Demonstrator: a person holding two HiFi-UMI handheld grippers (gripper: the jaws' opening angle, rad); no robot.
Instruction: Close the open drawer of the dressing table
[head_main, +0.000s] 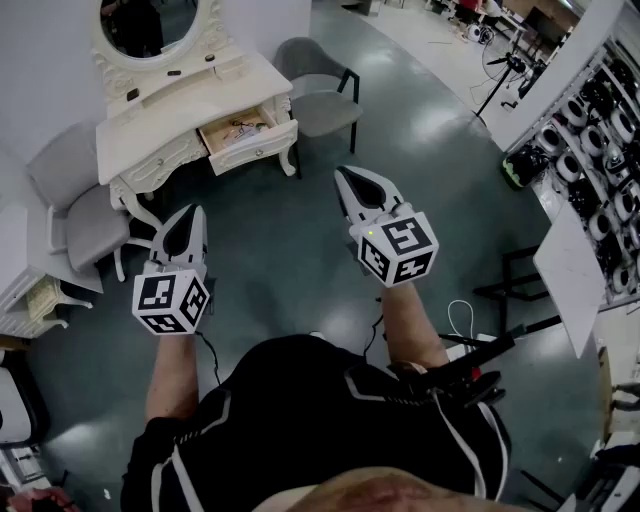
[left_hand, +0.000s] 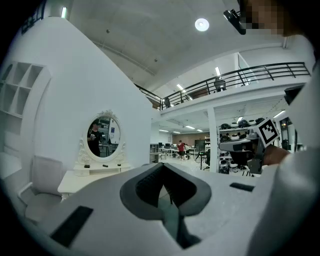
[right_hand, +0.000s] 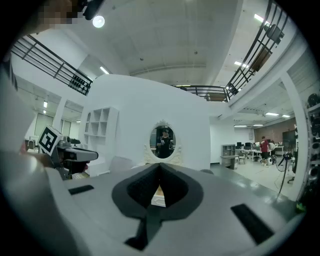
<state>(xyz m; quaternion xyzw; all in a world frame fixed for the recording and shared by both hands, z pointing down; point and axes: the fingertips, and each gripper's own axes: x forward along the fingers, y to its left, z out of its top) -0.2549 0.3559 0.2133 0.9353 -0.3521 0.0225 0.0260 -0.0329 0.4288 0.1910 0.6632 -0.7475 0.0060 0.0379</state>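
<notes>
Though open, drawer (head_main: 254, 148) above grey floor (head_main: 275, 255)

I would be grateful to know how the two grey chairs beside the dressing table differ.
The farther chair, by the open drawer, has black legs; the nearer chair has pale legs. The farther chair has black armrests; the nearer chair shows none. Both are grey and padded.

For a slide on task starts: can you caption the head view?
Left hand-held gripper and right hand-held gripper, both shut, held short of the dressing table with its drawer open.
</notes>
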